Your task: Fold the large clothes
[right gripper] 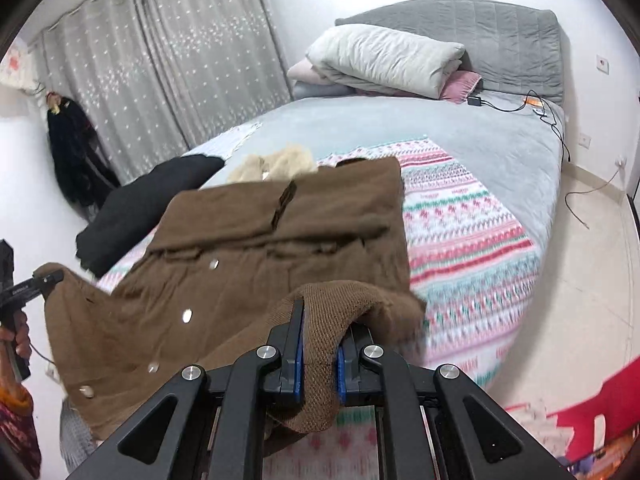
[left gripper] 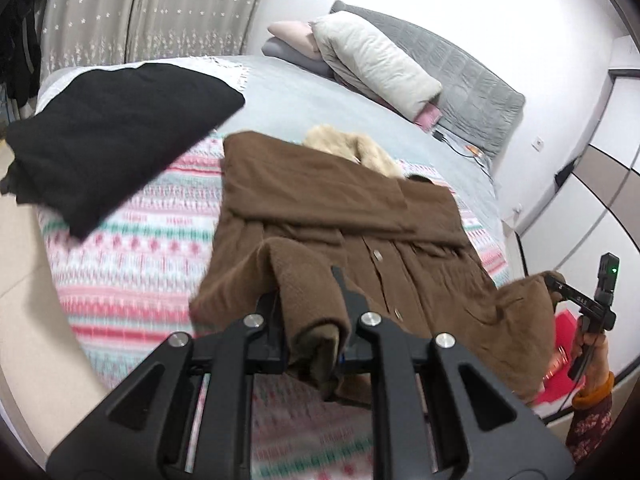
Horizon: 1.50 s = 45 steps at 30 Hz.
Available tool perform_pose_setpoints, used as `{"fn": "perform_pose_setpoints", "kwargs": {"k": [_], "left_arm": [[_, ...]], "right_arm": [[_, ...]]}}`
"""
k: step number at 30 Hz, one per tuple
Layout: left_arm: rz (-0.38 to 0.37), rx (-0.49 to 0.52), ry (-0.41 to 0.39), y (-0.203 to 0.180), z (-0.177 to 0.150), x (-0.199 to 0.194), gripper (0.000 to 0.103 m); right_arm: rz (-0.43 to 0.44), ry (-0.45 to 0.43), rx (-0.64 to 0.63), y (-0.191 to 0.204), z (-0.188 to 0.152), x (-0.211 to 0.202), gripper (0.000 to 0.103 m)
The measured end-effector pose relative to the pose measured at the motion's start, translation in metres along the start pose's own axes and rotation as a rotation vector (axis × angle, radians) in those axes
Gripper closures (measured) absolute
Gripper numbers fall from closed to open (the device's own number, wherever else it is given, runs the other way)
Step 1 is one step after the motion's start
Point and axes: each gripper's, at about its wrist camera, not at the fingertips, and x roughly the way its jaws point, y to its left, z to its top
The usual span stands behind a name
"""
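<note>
Brown coat (left gripper: 344, 216) spread across the middle of both views, button front up, upper part folded over on itself, lying on a striped pink, green and white blanket (left gripper: 132, 248) that covers the near end of the bed (left gripper: 320, 96). Cream fur trim (left gripper: 352, 148) showing just beyond the coat's folded top, toward the centre of the frame. Left gripper (left gripper: 310, 300) at lower centre of the left wrist view, closed tight on a bunched corner of the coat's hem, cloth pinched between the two fingers and raised off the blanket. Right gripper (right gripper: 320, 332) at lower centre of the right wrist view, likewise clamped on the opposite hem corner, a thick roll of brown knit squeezed between the blue pads (right gripper: 297, 368). Each gripper also visible from the other camera: right one at the right edge of the left view, left one at the left edge of the right view, both gripping coat fabric. Black garment (left gripper: 116, 136) in the upper left of the left view, folded, lying beside the coat. Pillows (right gripper: 384, 60) stacked against a grey headboard (right gripper: 500, 32) in the upper right. Grey curtain (right gripper: 172, 64) in the upper left. Red item (right gripper: 592, 420) at the lower right, on the floor.
</note>
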Motion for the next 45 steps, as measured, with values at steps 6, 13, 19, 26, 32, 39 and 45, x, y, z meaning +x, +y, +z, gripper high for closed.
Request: {"fn": "perform_pose_setpoints", "kwargs": {"k": [6,13,19,26,32,39,45], "left_arm": [[0.102,-0.010,0.008,0.021,0.037,0.059,0.085],[0.189,-0.006,0.085,0.044,0.055,0.141,0.082],[0.265,0.026,0.174,0.057,0.036,0.218,0.082],[0.320,0.181,0.105,0.035,0.021,0.212,0.081],[0.302,0.188,0.132,0.031,0.026,0.200,0.071],[0.261,0.258,0.075,0.026,0.031,0.155,0.020],[0.295,0.456,0.097,0.026,0.022,0.145,0.017]], "right_arm": [[-0.082,0.008,0.029,-0.017,0.042,0.050,0.092],[-0.143,0.068,0.071,-0.037,0.076,0.125,0.091],[-0.220,0.196,0.078,-0.049,0.068,0.206,0.091],[-0.219,0.174,0.089,-0.058,0.044,0.229,0.088],[-0.205,0.194,0.051,-0.051,0.051,0.215,0.081],[-0.130,0.128,0.060,-0.057,0.065,0.164,0.031],[-0.059,0.143,0.064,-0.078,0.057,0.145,0.026]]}}
